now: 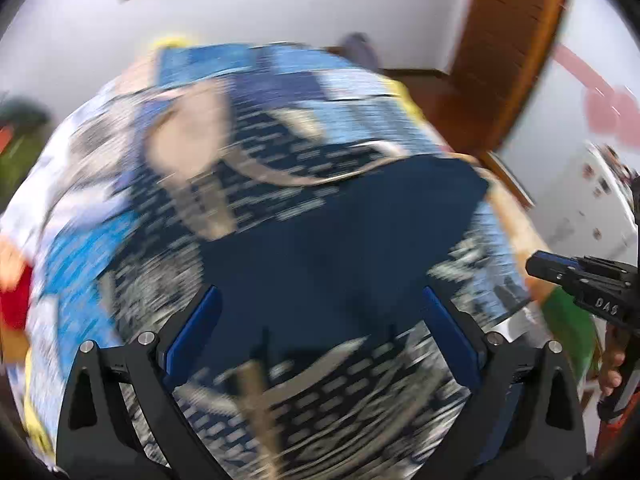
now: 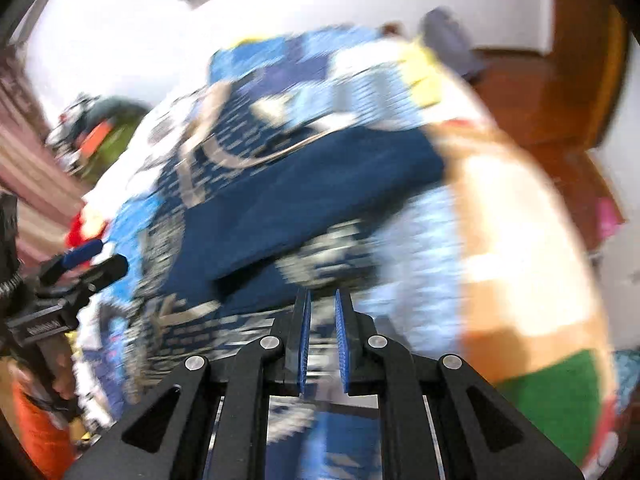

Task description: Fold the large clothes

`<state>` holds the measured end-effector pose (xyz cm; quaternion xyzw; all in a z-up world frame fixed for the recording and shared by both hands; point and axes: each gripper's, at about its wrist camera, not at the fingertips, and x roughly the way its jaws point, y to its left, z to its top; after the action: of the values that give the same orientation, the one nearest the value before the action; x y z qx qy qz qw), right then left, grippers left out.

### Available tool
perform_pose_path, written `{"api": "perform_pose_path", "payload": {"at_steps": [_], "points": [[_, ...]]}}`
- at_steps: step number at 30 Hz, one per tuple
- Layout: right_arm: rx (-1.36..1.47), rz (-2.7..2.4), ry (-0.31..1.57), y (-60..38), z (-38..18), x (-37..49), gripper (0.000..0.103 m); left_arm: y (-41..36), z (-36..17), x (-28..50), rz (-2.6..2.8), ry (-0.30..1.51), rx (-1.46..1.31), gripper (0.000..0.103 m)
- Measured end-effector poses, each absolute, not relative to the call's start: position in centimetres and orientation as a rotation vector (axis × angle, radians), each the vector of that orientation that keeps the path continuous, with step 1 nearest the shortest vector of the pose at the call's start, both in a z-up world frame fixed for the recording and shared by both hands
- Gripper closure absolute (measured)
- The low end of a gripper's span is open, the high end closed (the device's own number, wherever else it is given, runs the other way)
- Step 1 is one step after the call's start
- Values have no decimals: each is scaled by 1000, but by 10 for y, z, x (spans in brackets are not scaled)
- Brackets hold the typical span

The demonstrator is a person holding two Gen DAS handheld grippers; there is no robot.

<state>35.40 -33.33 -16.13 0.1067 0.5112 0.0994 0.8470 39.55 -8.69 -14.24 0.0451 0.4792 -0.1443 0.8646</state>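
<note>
A dark navy garment (image 1: 340, 232) with pale printed lettering lies on a bed with a blue patterned cover (image 1: 280, 76); both views are motion-blurred. My left gripper (image 1: 320, 300) is wide open above the garment's near part and holds nothing. My right gripper (image 2: 322, 300) has its blue pads close together with a narrow gap and nothing between them, above the garment's near edge (image 2: 280, 208). The right gripper also shows at the right edge of the left wrist view (image 1: 536, 266). The left gripper shows at the left of the right wrist view (image 2: 100, 260).
A brown wooden door (image 1: 500, 60) and white wall stand behind the bed. A red and white soft thing (image 2: 84, 224) lies at the bed's left. A green and orange patch of the cover (image 2: 560, 392) is at the right. White furniture (image 1: 592, 200) stands far right.
</note>
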Motion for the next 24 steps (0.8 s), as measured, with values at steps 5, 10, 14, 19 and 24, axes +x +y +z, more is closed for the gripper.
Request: {"api": "perform_pose_path", "payload": {"at_steps": [5, 10, 14, 19, 24], "points": [[206, 25, 1043, -407, -165, 338, 95, -192, -167, 434, -450, 1096, 191, 3], [318, -32, 1098, -459, -191, 325, 95, -264, -208, 469, -456, 1159, 317, 4], [368, -58, 1103, -475, -205, 312, 95, -281, -228, 485, -367, 1144, 432, 26], [377, -59, 1108, -473, -211, 309, 95, -256, -203, 485, -349, 1098, 370, 92], [334, -7, 1090, -451, -200, 319, 95, -205, -143, 485, -361, 982, 240, 95]]}}
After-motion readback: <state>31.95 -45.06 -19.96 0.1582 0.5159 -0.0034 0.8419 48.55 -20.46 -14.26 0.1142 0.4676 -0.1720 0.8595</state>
